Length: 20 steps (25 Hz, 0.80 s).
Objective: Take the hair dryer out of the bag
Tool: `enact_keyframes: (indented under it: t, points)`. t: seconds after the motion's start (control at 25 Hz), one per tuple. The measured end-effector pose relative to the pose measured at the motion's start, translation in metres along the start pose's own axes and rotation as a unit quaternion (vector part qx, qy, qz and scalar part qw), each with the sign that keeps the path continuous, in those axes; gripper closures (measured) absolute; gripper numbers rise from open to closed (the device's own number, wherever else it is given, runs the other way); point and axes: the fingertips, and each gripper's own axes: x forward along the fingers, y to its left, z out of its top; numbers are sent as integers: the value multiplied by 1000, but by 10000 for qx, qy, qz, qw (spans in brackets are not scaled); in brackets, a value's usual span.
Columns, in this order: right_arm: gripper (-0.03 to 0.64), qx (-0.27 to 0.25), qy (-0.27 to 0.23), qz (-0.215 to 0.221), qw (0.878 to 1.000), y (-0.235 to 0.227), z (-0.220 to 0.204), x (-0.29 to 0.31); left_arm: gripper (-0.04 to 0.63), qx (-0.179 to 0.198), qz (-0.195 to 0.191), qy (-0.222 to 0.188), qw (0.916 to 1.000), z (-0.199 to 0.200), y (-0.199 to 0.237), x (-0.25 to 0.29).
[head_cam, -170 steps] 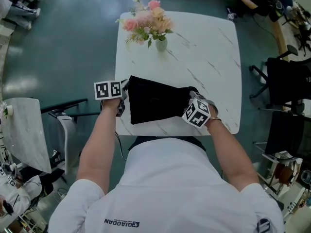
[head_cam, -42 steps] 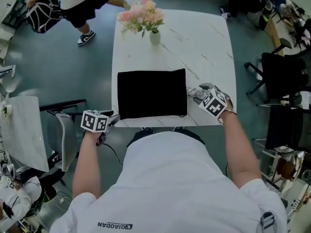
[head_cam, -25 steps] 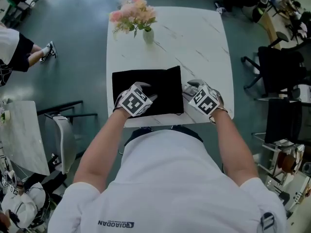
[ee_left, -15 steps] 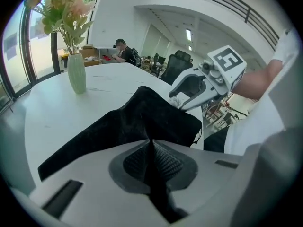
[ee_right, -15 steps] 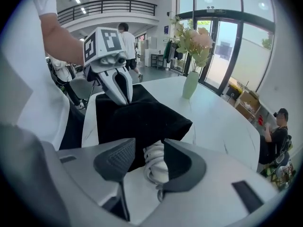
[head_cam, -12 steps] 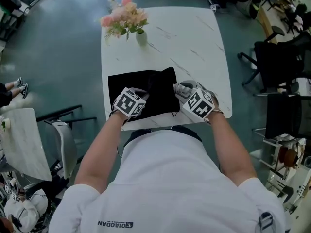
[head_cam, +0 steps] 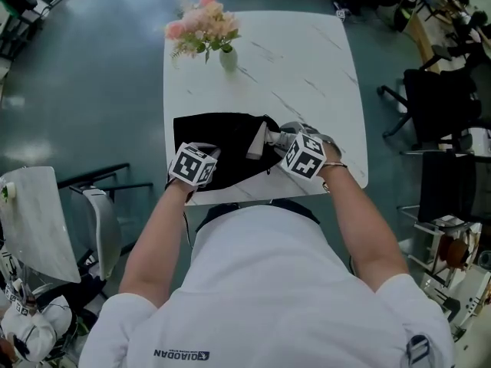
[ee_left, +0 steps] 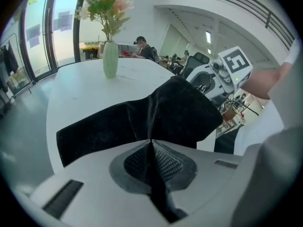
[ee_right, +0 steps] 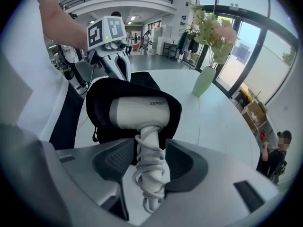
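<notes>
The black bag lies on the white table near its front edge. My left gripper is shut on a fold of the bag's cloth, pinched between its pads. The white hair dryer sticks out of the bag's open mouth, body half inside. Its cord-wrapped handle stands between the pads of my right gripper, which press on it while the jaws are opening slightly. In the head view the dryer shows white at the bag's right end, beside my right gripper.
A vase of pink flowers stands at the table's far left corner. Black office chairs are to the right of the table, and a chair is on the left. The table's front edge runs just under both grippers.
My left gripper shut on the bag's cloth and drew back toward the near left. The bag's right end lifted and bunched, and the white dryer came into sight at its mouth.
</notes>
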Motion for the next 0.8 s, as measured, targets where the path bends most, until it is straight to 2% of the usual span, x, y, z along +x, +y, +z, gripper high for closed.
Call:
enact_keyframes:
  t: [0.16,0.56,0.64,0.8]
  points:
    - [399,-207,171,91,9996,4,5,13,572,-210,39,-109,9997,-2,3,-3]
    - [391,-293,330,222,9988,3,4,33,572,-186,71,-227,9995,4,2,-7]
    - [388,-344,406,158,9985,3,3,35,572,-195,58,-227,9995,5,1,-7]
    - [394,-788,658,-111,9947,3,-2,46,572,-184,52,-225,9996,5,-2,-6]
